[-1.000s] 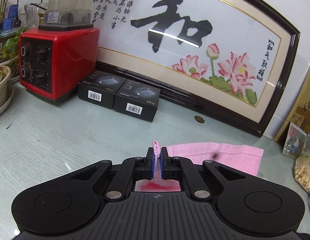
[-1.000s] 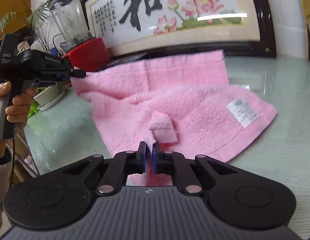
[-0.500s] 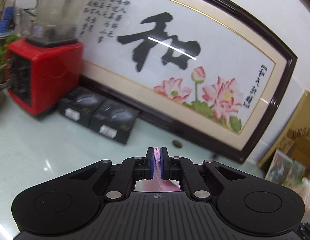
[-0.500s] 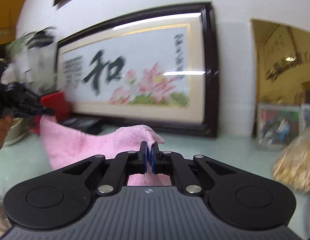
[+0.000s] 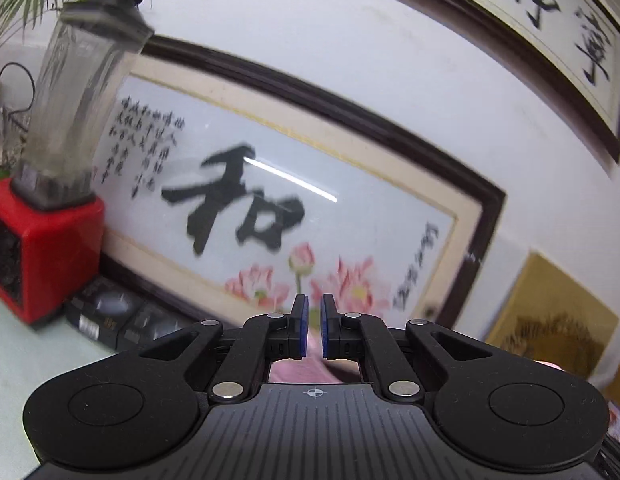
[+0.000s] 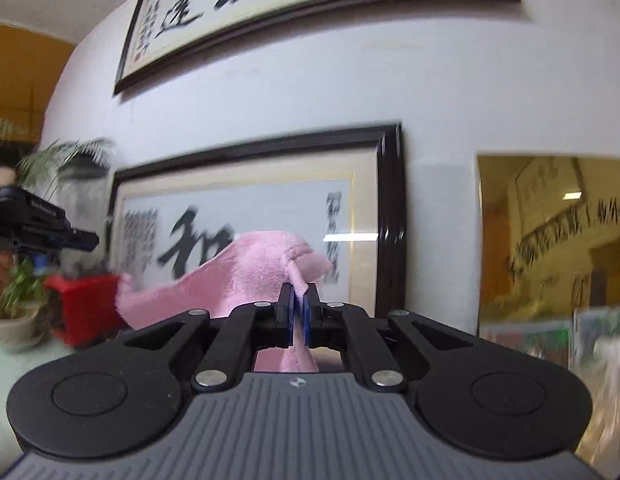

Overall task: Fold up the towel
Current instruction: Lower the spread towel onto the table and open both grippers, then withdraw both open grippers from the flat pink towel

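The pink towel [image 6: 250, 272] hangs in the air, pinched at a corner by my right gripper [image 6: 298, 300], which is shut on it and tilted up toward the wall. Its far corner [image 6: 124, 280] droops free near the red blender base. My left gripper [image 5: 313, 312] has its jaws slightly apart with nothing between them; a bit of pink towel [image 5: 298, 372] shows below and behind the fingers. In the right wrist view the left gripper [image 6: 86, 240] is at the far left, apart from the towel.
A red blender [image 5: 46, 240] with a clear jug stands at the left on the pale table [image 5: 30, 360]. Black boxes [image 5: 110, 316] lie by the large framed calligraphy picture [image 5: 270, 208] leaning on the wall. Potted plants [image 6: 14, 300] stand at far left.
Both grippers have tilted and risen toward the wall. My left gripper has opened and let go of the towel corner, which now droops. My right gripper has lifted its corner higher.
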`<state>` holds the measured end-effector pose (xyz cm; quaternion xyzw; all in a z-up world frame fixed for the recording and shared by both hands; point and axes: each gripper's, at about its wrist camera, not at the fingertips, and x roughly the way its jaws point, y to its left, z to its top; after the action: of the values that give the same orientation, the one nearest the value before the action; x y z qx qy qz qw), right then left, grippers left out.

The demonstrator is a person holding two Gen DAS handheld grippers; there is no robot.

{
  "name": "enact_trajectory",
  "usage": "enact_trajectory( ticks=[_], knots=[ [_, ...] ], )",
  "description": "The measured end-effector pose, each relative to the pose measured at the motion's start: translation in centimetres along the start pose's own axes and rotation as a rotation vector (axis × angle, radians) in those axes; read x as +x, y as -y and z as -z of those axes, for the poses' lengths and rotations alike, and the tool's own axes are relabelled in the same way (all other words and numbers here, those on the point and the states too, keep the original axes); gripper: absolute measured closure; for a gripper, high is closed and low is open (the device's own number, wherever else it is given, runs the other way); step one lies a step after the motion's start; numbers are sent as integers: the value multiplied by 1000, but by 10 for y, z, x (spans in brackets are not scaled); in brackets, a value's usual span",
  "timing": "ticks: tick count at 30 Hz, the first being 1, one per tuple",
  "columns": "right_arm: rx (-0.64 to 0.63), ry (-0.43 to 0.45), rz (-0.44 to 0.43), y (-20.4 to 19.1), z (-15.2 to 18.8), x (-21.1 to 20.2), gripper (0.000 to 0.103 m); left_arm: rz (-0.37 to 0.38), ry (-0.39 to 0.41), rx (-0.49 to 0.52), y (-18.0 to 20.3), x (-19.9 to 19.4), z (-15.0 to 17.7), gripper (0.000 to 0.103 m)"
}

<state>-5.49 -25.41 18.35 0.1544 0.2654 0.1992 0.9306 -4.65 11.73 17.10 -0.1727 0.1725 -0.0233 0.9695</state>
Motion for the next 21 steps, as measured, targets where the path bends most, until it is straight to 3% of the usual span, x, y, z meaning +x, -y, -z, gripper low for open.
enact_trajectory(
  ticks=[3,5,7,11,13,15,17,19,21],
  knots=[
    [-37,-162,-10,-10,56,-14,94,5,-110,21,-19,-9,52,97],
    [-24,-214,2,-9,77,-25,93,6,-181,9,-30,-5,74,97],
    [23,-254,8,-4,91,-40,79,13,-228,26,-34,3,85,97],
    [76,-165,97,3,82,-77,44,1,-318,114,-26,26,97,95],
    [94,-123,104,6,74,-89,40,22,-330,147,-18,38,99,91],
    [123,-139,66,7,68,-82,36,56,-335,195,-7,51,101,80],
    [141,-167,53,5,67,-71,36,59,-348,227,4,73,103,79],
    [138,-199,47,-1,68,-57,36,117,-386,293,15,92,106,77],
    [147,-222,43,-6,73,-45,35,103,-437,325,26,117,114,77]
  ],
)
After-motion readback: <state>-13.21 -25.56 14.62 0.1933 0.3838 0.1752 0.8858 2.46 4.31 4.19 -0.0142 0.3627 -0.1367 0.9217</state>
